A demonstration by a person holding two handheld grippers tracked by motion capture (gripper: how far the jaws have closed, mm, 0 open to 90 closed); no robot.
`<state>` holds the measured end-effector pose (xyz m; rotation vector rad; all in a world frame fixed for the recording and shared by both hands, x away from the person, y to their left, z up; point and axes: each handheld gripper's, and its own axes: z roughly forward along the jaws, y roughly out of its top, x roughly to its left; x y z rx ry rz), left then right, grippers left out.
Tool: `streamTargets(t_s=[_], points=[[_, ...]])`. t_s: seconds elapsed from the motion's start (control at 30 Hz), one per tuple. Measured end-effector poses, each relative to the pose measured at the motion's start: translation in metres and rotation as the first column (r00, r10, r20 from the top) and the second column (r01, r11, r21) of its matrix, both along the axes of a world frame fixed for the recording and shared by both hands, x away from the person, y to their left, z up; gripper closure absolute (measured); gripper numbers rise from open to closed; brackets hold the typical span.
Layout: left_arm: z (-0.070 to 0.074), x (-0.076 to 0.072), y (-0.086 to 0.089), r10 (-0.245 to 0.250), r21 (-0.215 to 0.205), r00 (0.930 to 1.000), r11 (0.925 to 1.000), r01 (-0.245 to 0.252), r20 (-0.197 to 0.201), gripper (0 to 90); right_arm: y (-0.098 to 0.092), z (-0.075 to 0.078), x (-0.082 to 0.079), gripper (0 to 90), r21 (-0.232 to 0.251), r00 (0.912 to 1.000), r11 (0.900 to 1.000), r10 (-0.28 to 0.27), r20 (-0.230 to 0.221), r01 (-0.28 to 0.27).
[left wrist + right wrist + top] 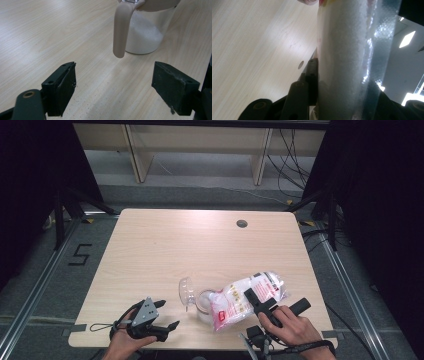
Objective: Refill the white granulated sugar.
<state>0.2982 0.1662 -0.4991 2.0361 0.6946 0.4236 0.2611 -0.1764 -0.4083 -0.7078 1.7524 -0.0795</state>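
Observation:
A clear jar with a beige handle stands near the table's front edge, its lid flipped open to the left. White grains fill the bottom of the jar. My right gripper is shut on a plastic bag of white grains, which lies tilted with its red-printed end at the jar's mouth. In the right gripper view the bag sits pressed between the jaws of the right gripper. My left gripper rests open at the front left, and its jaws point at the jar with nothing between them.
The light wooden table has a round cable hole at the back right. Behind the table stand pale shelf legs, and loose cables lie on the floor. Metal floor rails run along both sides.

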Motion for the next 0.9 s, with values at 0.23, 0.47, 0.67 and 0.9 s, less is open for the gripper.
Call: streamTargets(t_s=[0.23, 0.47, 0.67, 0.9], points=[[0.0001, 0.0000, 0.0000, 0.000, 0.001, 1.0000, 1.0000, 0.000, 0.001, 19.0, 0.0003, -0.0001, 0.0000, 72.1, -0.015, 1.0000, 1.000, 0.003, 0.000, -0.003], [0.0003, -0.0002, 0.0000, 0.002, 0.005, 1.0000, 1.0000, -0.002, 0.001, 19.1, -0.0004, -0.0007, 0.0004, 72.3, -0.006, 1.0000, 1.000, 0.002, -0.005, -0.002], [0.0000, 0.0000, 0.0000, 0.000, 0.001, 1.0000, 1.0000, 0.000, 0.000, 19.1, -0.0017, -0.0003, 0.0008, 72.5, 0.004, 0.9999, 1.000, 0.000, -0.011, 0.000], [0.0000, -0.0001, -0.0001, 0.001, -0.001, 1.0000, 1.0000, -0.001, -0.001, 19.1, -0.0043, -0.0013, 0.0025, 72.7, 0.018, 0.9996, 1.000, 0.001, -0.027, 0.000]])
